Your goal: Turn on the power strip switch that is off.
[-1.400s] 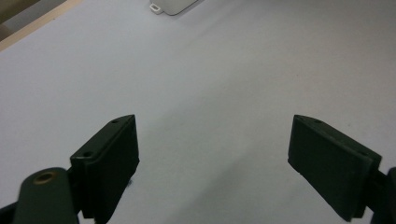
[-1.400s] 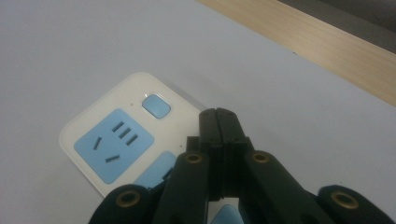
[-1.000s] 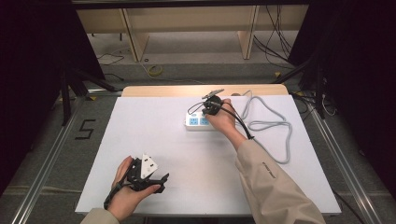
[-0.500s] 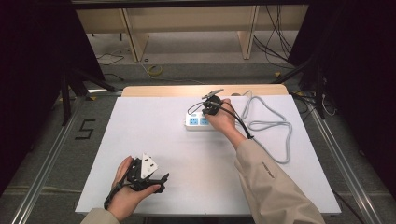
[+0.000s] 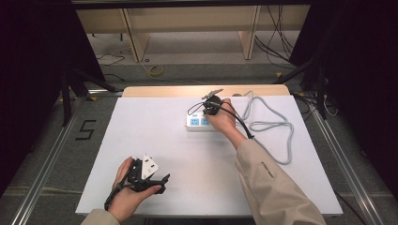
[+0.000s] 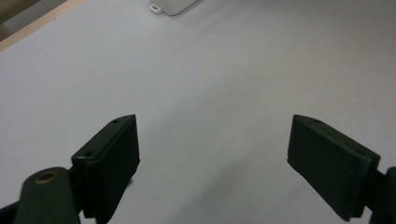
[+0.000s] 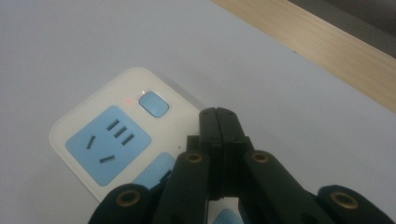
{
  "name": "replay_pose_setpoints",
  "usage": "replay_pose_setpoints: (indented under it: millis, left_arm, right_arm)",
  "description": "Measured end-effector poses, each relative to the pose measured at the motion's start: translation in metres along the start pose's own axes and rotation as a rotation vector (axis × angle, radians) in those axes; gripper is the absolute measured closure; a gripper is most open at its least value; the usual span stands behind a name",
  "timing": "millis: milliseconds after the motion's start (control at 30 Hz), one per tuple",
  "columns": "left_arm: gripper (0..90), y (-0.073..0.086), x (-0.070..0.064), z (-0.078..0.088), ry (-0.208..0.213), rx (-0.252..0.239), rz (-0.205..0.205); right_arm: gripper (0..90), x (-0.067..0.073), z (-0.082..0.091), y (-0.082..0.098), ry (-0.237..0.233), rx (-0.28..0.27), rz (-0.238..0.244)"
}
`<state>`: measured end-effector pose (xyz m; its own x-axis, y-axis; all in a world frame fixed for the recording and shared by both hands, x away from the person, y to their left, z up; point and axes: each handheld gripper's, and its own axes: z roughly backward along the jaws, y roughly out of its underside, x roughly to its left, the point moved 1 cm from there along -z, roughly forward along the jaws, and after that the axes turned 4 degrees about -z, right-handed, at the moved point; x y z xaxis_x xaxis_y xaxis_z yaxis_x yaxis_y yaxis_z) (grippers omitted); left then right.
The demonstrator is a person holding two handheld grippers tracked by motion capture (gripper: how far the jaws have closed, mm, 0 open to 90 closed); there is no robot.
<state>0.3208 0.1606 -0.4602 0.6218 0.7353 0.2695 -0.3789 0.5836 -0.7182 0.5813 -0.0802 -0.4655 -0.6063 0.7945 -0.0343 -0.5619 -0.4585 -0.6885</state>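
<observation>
Power strip: a white power strip [image 5: 202, 122] with blue socket faces lies toward the far edge of the tabletop, its long side running left to right. In the right gripper view a blue button [image 7: 153, 103] sits beside a small red light at one end of the strip.
Your right tool: your right tool [image 7: 217, 116] hangs just over the power strip, its black jaws pressed flat together with nothing between them. In the high view your right hand [image 5: 222, 118] covers the strip's right end.
Your left tool: your left tool [image 6: 212, 154] is well apart from the power strip, at the near left of the tabletop, jaws spread wide over bare white surface. Your left hand [image 5: 126, 192] rests there in the high view.
Cable: a grey cable [image 5: 277, 136] runs from the power strip's right end and lies in loose loops just to the right of your right forearm.
Surface: the tabletop [image 5: 155, 136] is plain white, with a strip of pale wood beyond the power strip along the far edge.
Room: beyond the power strip, a grey floor, wooden shelving legs and loose dark cables; black drapes hang on both sides.
</observation>
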Motion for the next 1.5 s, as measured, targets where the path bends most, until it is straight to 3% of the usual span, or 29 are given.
replay_pose_setpoints:
  millis: [200,700,1500]
  left_arm:
    - [16.3,0.0,0.0,0.0,0.0,0.0,-0.001]
    - [16.3,0.0,-0.001,0.0,0.002,0.0,-0.004]
    - [16.3,0.0,-0.001,0.0,0.002,0.0,-0.002]
  right_arm:
    - [90.0,0.001,-0.001,-0.003,0.009,0.019,0.028]
    - [90.0,0.003,-0.001,-0.008,0.021,0.067,0.029]
    - [90.0,0.005,-0.002,-0.011,0.026,0.099,0.04]
